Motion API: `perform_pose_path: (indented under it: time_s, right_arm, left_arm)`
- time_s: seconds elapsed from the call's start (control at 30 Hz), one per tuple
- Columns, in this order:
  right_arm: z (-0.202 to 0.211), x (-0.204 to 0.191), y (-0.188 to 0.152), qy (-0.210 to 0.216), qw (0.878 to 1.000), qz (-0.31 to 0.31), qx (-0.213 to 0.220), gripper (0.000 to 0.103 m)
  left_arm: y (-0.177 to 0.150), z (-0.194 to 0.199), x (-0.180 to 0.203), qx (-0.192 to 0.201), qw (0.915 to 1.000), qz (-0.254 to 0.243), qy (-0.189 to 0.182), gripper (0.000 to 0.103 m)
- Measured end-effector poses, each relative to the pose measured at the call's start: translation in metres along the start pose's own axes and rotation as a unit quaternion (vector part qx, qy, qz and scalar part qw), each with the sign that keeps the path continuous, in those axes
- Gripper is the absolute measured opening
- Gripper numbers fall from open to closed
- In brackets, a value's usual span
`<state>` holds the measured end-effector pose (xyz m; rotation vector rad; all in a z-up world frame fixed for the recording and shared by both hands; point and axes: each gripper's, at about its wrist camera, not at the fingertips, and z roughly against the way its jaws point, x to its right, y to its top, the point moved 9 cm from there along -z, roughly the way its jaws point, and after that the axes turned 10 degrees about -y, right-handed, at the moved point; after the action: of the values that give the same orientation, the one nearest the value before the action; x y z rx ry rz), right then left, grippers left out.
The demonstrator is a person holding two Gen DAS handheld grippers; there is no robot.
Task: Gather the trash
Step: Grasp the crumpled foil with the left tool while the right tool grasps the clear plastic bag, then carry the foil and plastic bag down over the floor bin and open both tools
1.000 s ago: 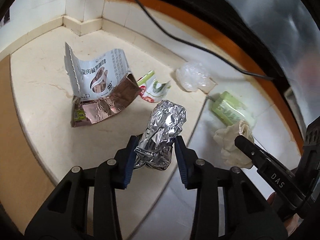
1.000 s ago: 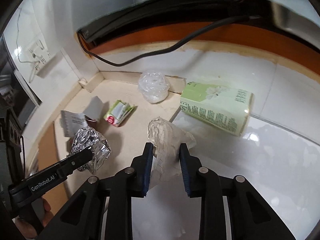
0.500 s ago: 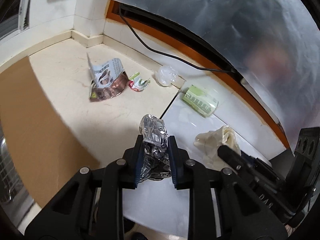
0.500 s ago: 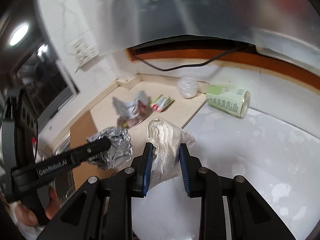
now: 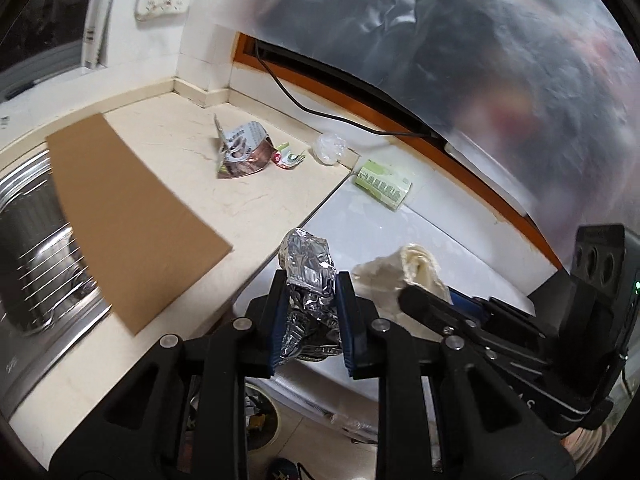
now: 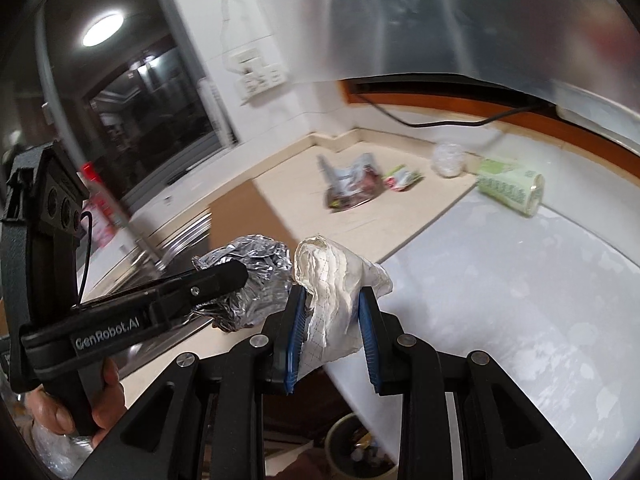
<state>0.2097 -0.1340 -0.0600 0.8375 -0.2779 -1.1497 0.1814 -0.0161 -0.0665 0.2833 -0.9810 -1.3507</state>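
My left gripper is shut on a crumpled ball of foil, held above the counter's front edge. In the right wrist view the same foil ball shows at the left, behind the left gripper's fingers. My right gripper is shut on a crumpled white paper wad; that paper wad also appears right of the foil. Still on the counter lie a torn snack bag, a small red-green wrapper, a clear plastic ball and a green tissue pack.
A brown board lies on the beige counter beside a steel sink. A black cable runs along the back wall. Below the counter edge a round bin with rubbish shows. A hand holds the left gripper's grip.
Both grippers have pulled back and up from the counter with their loads, so the remaining litter looks smaller and farther. The left jaws closed tighter on the foil. Sink and board came into view.
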Motion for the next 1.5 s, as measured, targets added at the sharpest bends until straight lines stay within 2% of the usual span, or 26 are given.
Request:
perform_pose_path:
  time_s: [0.13, 0.23, 0.53, 0.77, 1.03, 1.2, 1.5]
  right_arm:
    - [0.015, -0.027, -0.026, 0.031, 0.999, 0.034, -0.006, 0.025]
    - [0.019, -0.046, -0.053, 0.046, 0.997, 0.057, -0.023, 0.025]
    - [-0.005, -0.068, -0.141, 0.041, 0.990, 0.088, -0.107, 0.025]
    - [-0.064, -0.063, -0.204, 0.014, 0.983, 0.077, -0.166, 0.025]
    - [-0.136, -0.047, -0.284, -0.013, 0.972, 0.067, -0.223, 0.025]
    - [-0.177, -0.033, -0.323, -0.024, 0.968, 0.050, -0.244, 0.026]
    - [-0.246, 0.005, -0.383, -0.047, 0.963, 0.001, -0.267, 0.028]
  left_arm:
    - [-0.032, 0.028, 0.003, 0.010, 0.9999, 0.003, 0.009, 0.020]
    - [-0.058, 0.040, -0.001, 0.001, 0.9998, 0.007, 0.019, 0.020]
    - [-0.137, 0.033, -0.041, -0.053, 0.9971, 0.035, 0.042, 0.020]
    - [-0.200, -0.004, -0.075, -0.102, 0.9924, 0.056, 0.041, 0.020]
    - [-0.268, -0.050, -0.119, -0.131, 0.9867, 0.090, 0.035, 0.020]
    - [-0.310, -0.090, -0.147, -0.152, 0.9821, 0.107, 0.030, 0.020]
    - [-0.357, -0.160, -0.183, -0.180, 0.9777, 0.107, 0.016, 0.020]
